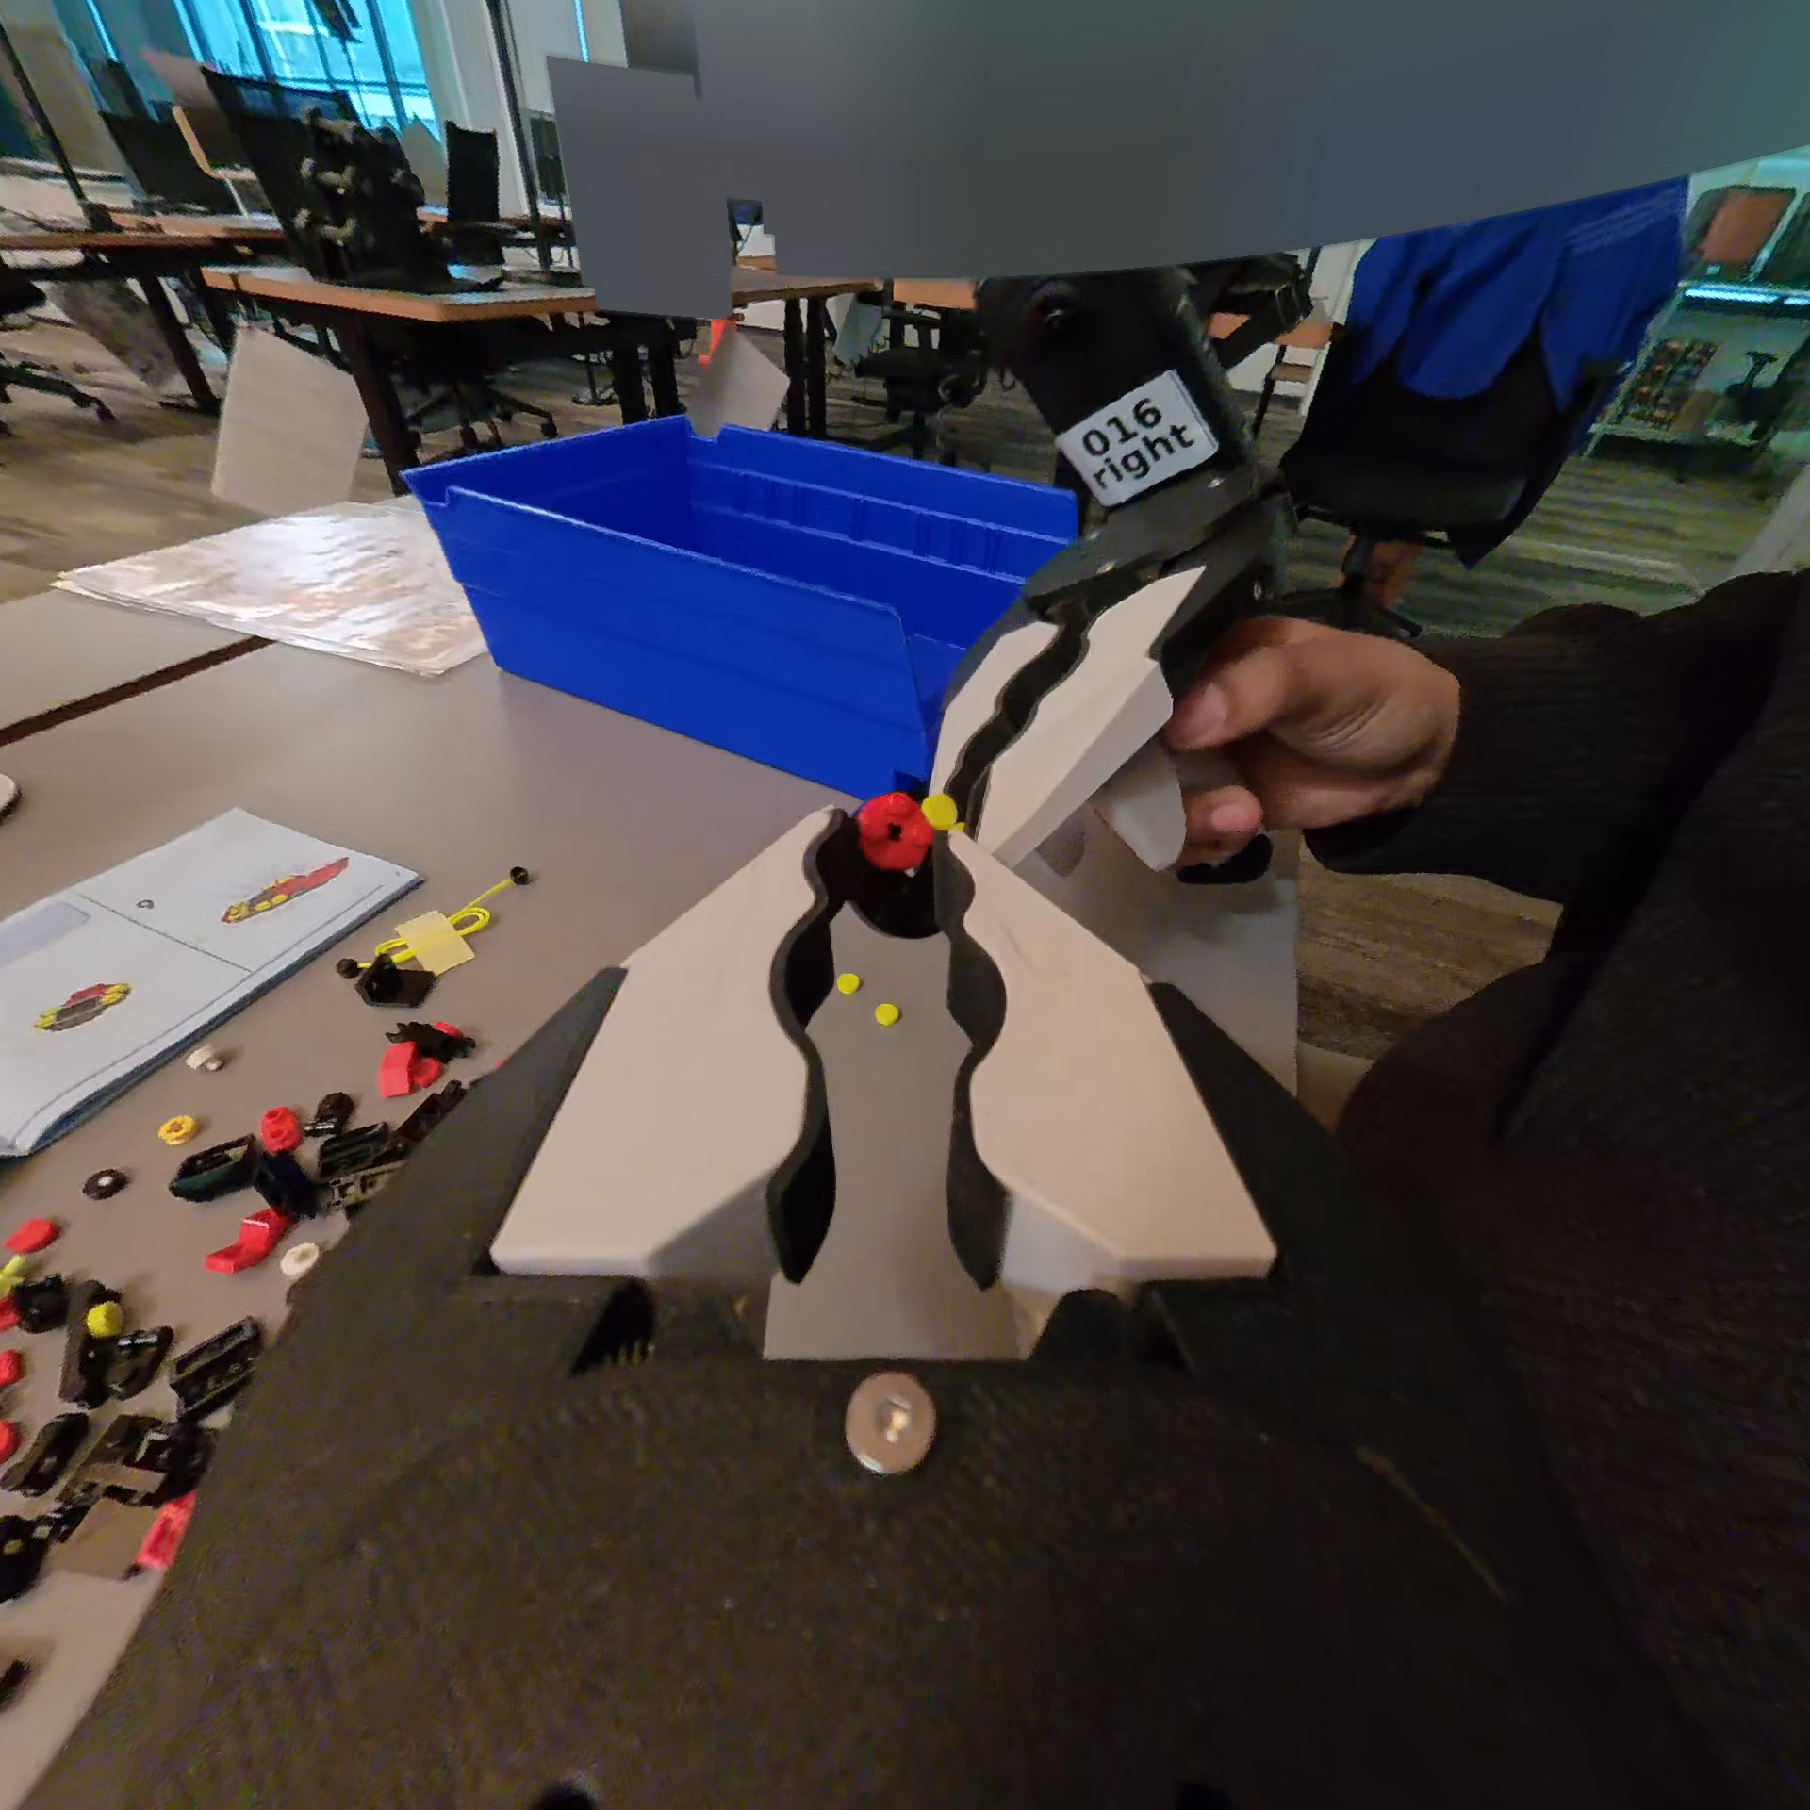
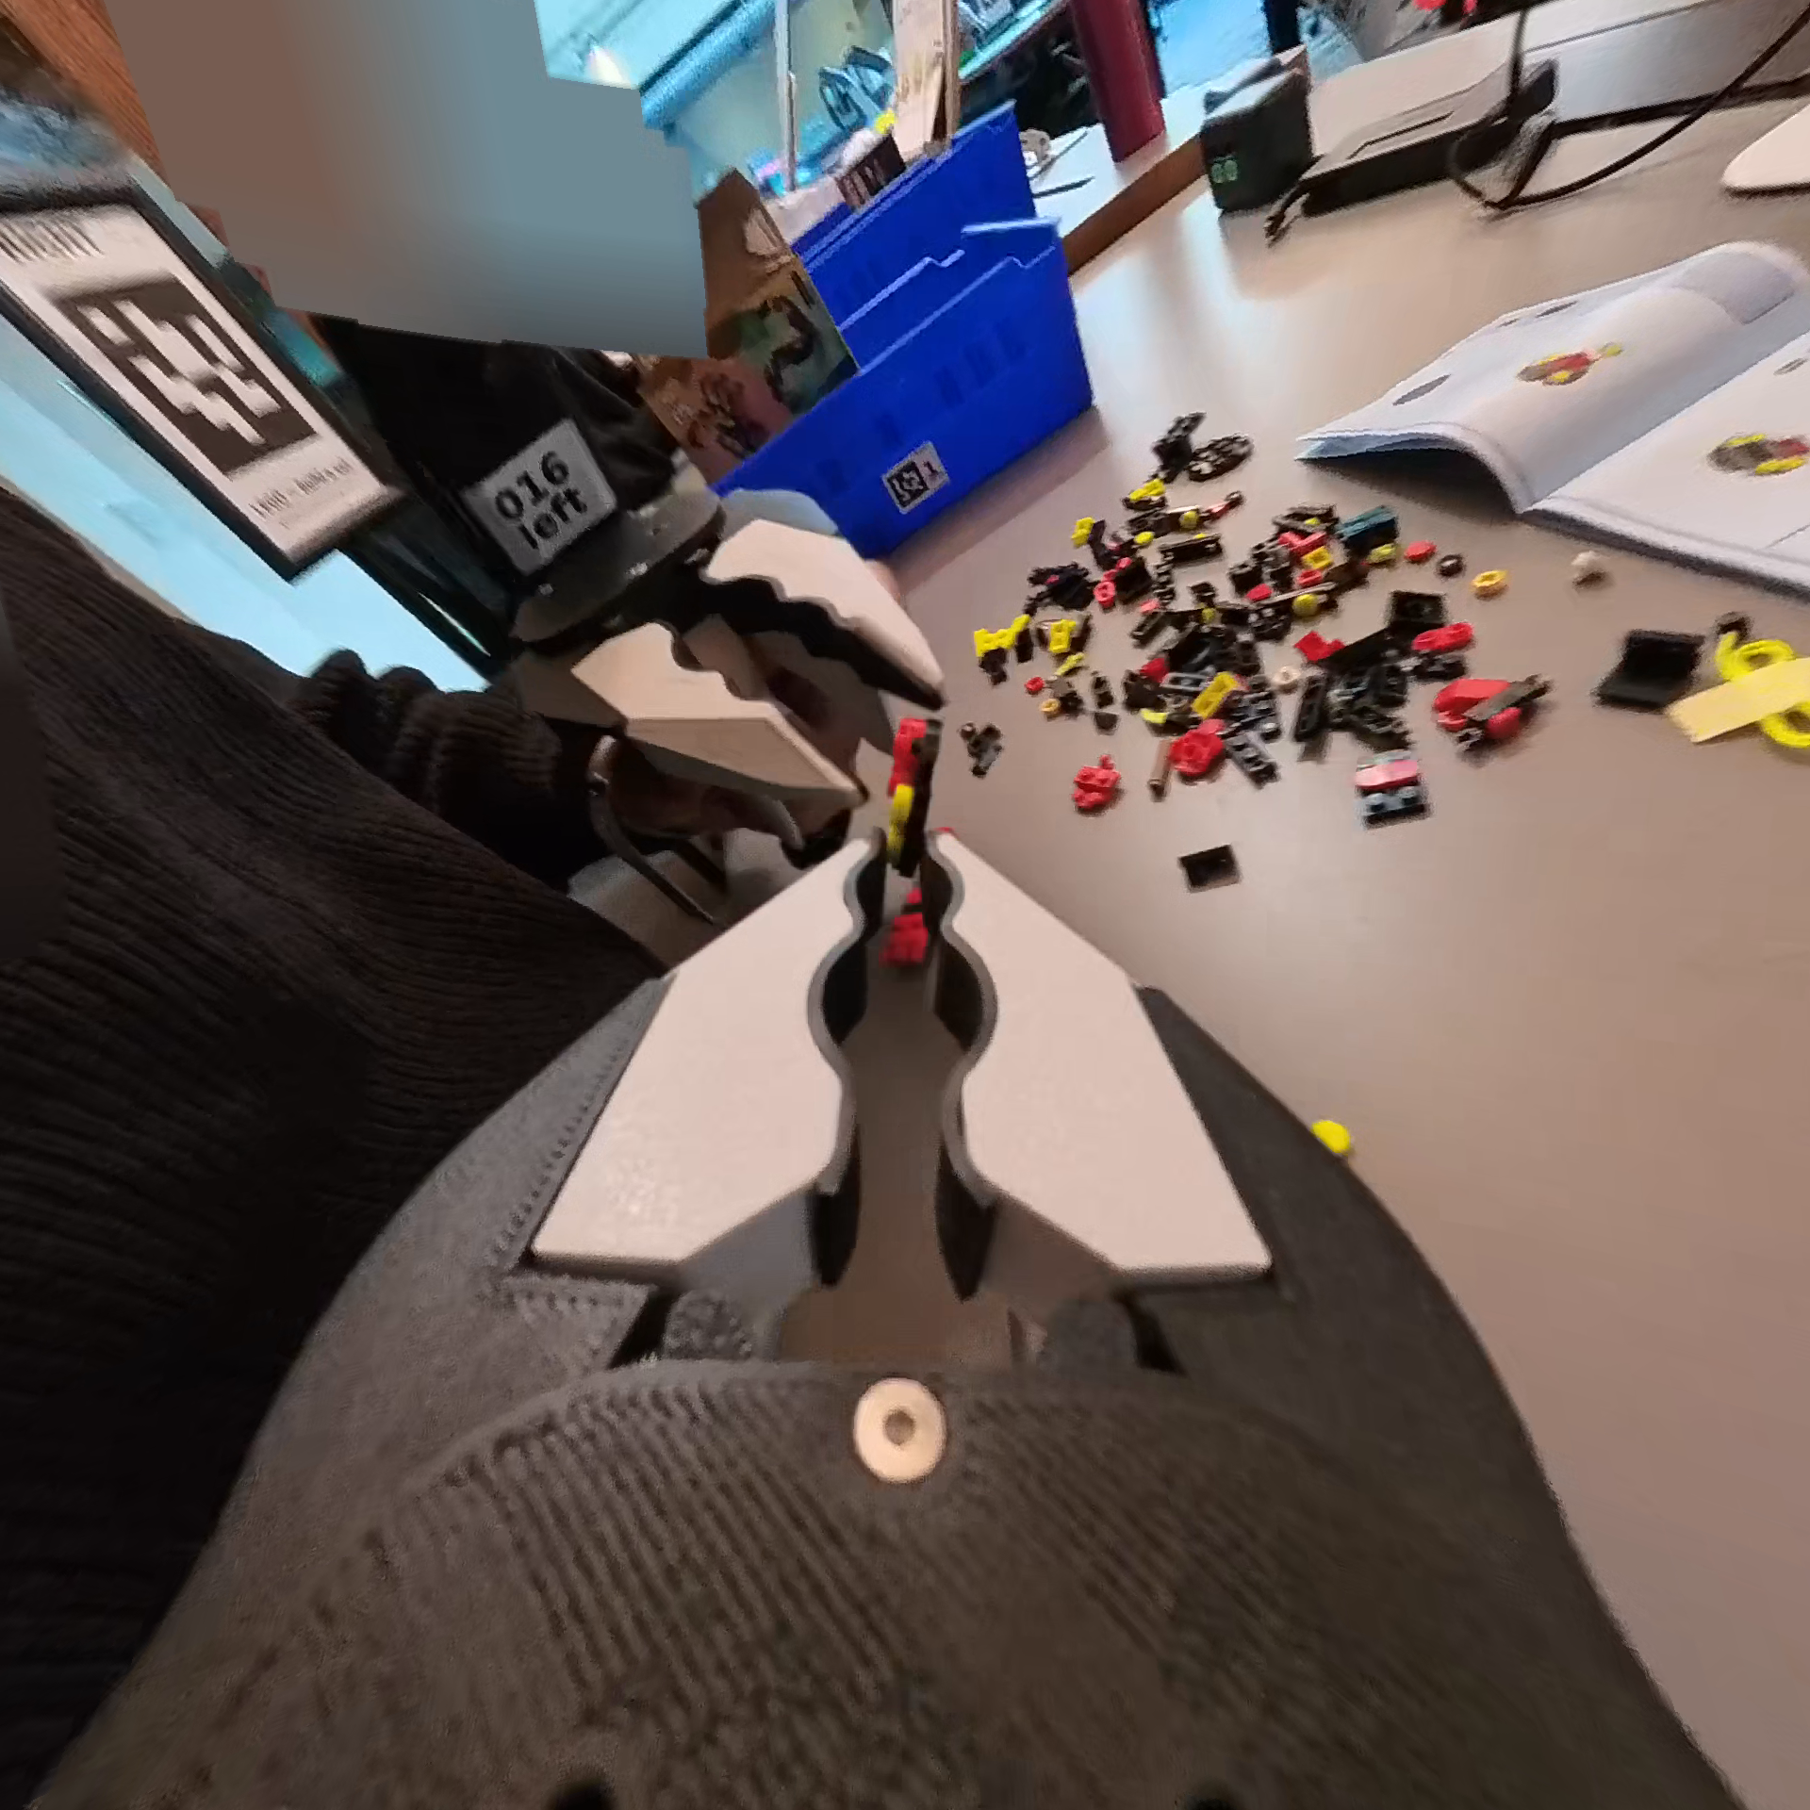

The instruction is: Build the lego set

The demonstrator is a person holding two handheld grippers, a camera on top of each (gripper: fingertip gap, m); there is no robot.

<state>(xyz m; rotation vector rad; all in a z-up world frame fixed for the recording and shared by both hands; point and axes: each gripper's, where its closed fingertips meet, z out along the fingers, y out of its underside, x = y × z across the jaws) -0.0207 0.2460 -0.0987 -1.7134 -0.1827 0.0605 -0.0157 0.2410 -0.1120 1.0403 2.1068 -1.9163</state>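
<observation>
The left gripper (image 1: 886,847) is clamped at its fingertips on a small assembly (image 1: 893,833) of a red round piece over a black part, held above the grey table (image 1: 607,784). The right gripper (image 2: 906,852) meets it tip to tip, its fingers closed on the same assembly (image 2: 909,784), seen from this side as a thin red, yellow and black stack standing upright between the tips. A yellow round stud (image 1: 938,809) sits at the right gripper's tip, touching the red piece. Two yellow studs (image 1: 867,997) lie on the table beneath the left fingers. The loose brick pile (image 2: 1263,646) and instruction booklet (image 2: 1616,411) lie well apart from both grippers. A blue bin (image 1: 725,597) stands behind.
</observation>
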